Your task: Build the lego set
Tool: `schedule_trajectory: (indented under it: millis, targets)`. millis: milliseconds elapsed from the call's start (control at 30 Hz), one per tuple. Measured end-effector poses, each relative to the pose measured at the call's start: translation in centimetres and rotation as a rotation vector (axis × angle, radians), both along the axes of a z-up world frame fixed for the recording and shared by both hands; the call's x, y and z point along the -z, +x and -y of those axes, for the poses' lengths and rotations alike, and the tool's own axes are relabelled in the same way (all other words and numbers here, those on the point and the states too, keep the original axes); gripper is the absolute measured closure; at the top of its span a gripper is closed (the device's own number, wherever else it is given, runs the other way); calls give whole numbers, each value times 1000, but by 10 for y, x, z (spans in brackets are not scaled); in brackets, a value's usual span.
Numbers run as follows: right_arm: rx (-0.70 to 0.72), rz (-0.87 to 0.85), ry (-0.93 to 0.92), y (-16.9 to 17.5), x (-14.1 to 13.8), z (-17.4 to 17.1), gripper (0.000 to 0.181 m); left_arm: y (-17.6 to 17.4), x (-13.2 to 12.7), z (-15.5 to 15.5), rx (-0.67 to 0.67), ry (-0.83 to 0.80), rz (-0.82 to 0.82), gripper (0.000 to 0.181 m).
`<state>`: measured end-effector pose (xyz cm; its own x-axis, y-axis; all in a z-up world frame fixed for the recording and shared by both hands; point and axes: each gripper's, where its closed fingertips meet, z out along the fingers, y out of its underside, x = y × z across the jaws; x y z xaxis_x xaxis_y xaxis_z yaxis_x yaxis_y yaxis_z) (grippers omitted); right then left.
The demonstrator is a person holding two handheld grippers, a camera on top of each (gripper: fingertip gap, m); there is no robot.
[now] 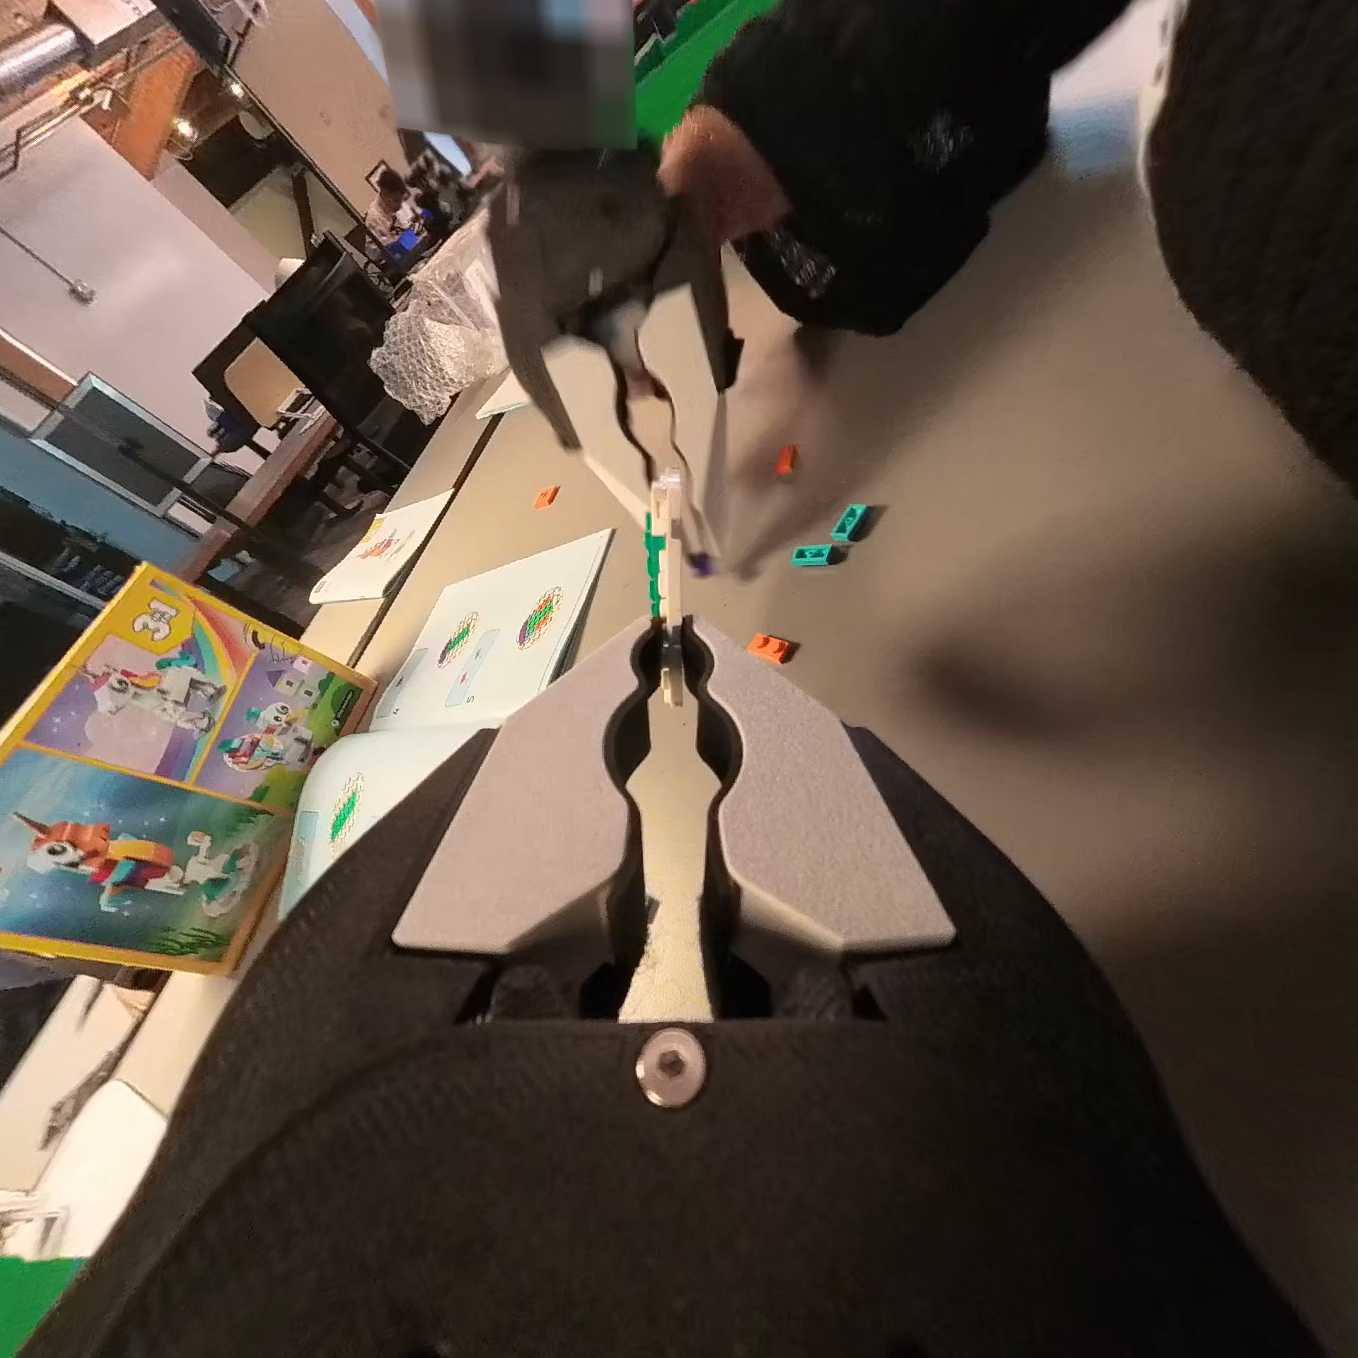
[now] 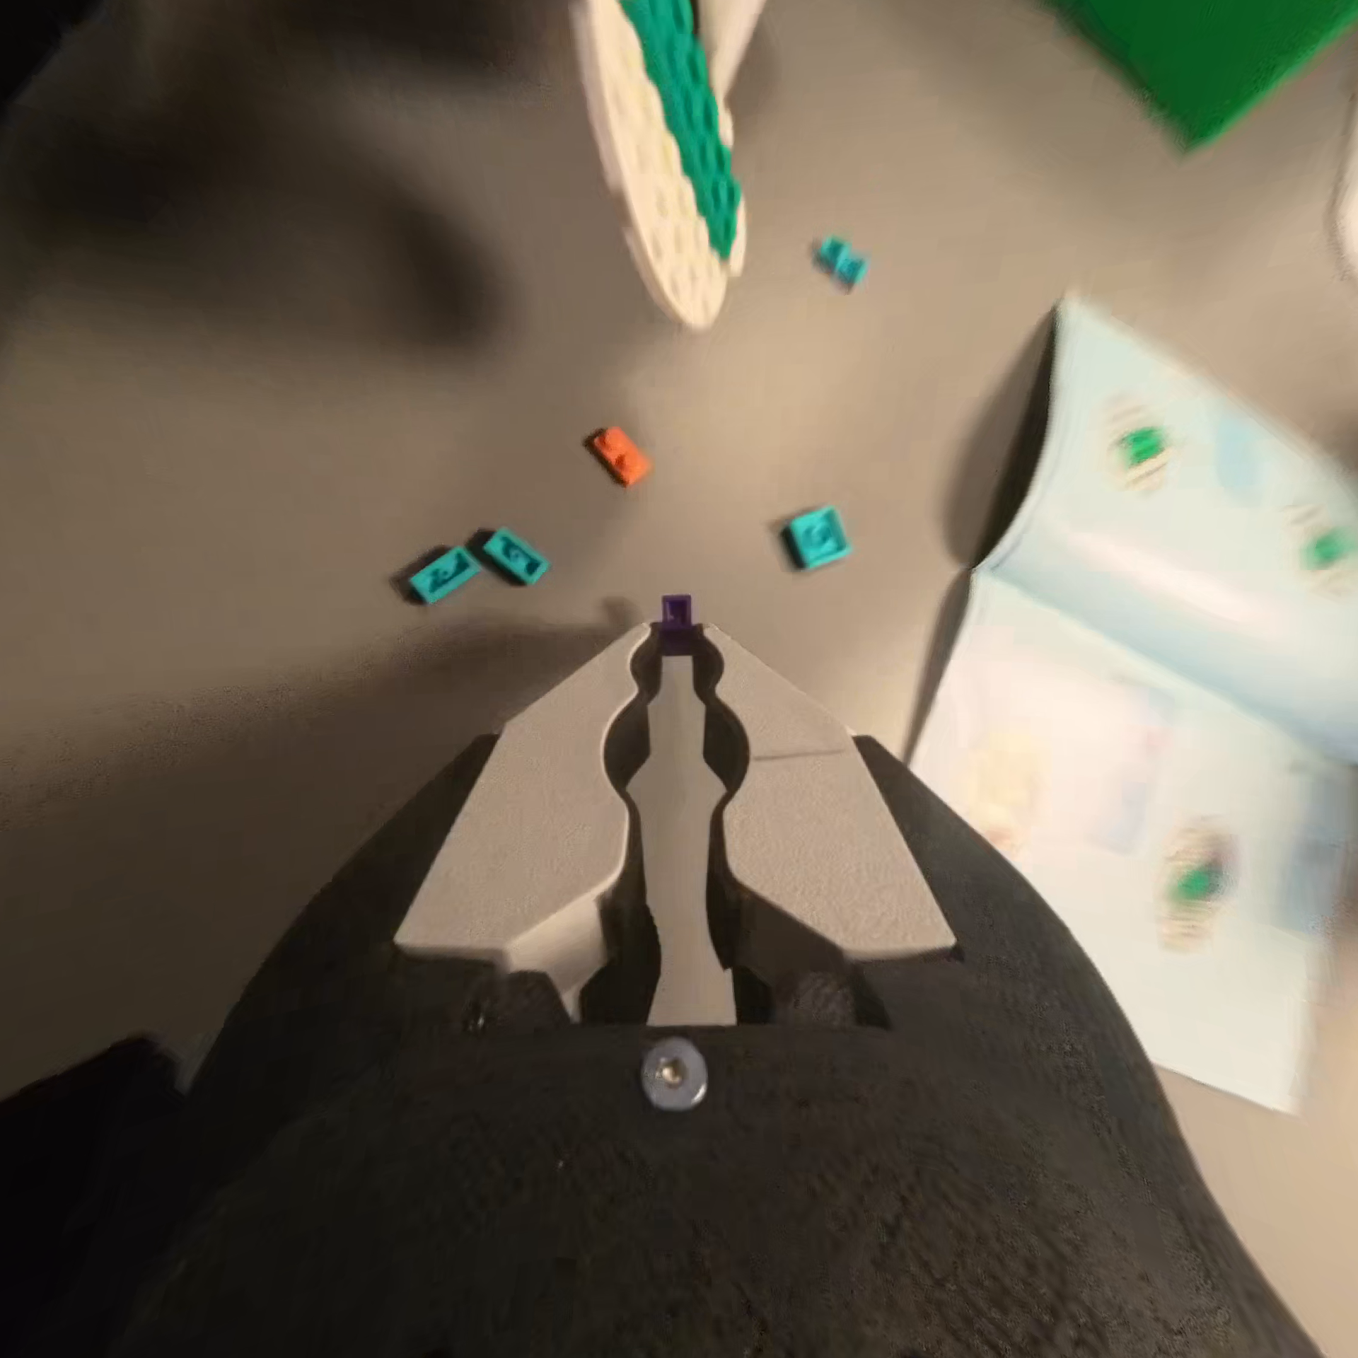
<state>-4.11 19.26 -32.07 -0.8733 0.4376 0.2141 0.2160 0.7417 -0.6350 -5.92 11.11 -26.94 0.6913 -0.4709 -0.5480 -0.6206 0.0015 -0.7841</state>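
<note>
My left gripper (image 1: 670,624) is shut on the edge of a round white plate (image 1: 670,558) that carries green bricks, and holds it on edge above the table. The same plate shows at the top of the right wrist view (image 2: 661,213), its green bricks (image 2: 687,125) facing right. My right gripper (image 2: 677,628) is shut on a small purple brick (image 2: 676,621) and holds it above the table. In the left wrist view the right gripper (image 1: 698,562) comes in from above, blurred, its purple brick (image 1: 699,564) close beside the plate.
Loose teal bricks (image 2: 476,564) (image 2: 817,536) (image 2: 842,261) and an orange brick (image 2: 619,455) lie on the grey table (image 2: 294,698). An open instruction booklet (image 2: 1146,661) lies to the right. The set's box (image 1: 169,771), another booklet (image 1: 382,547) and more orange bricks (image 1: 771,648) show in the left wrist view.
</note>
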Motion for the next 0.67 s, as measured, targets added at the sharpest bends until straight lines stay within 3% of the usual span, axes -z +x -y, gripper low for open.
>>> schedule_trajectory:
  millis: [33,167,267,500,667]
  targets:
    - [-16,-113,62,-4,-8,2,176,2,0,0,3,6,-16,177]
    - [-112,-657,375,-16,-59,21,175,9,-14,-1,0,107,-73,177]
    - [-213,-960,624,-14,-91,37,174,15,-34,1,10,208,-118,177]
    - [-371,-1474,1055,-4,-193,54,175,26,-125,2,47,460,-324,178]
    - [-545,-1662,1306,14,-243,71,168,43,-173,11,138,581,-398,177]
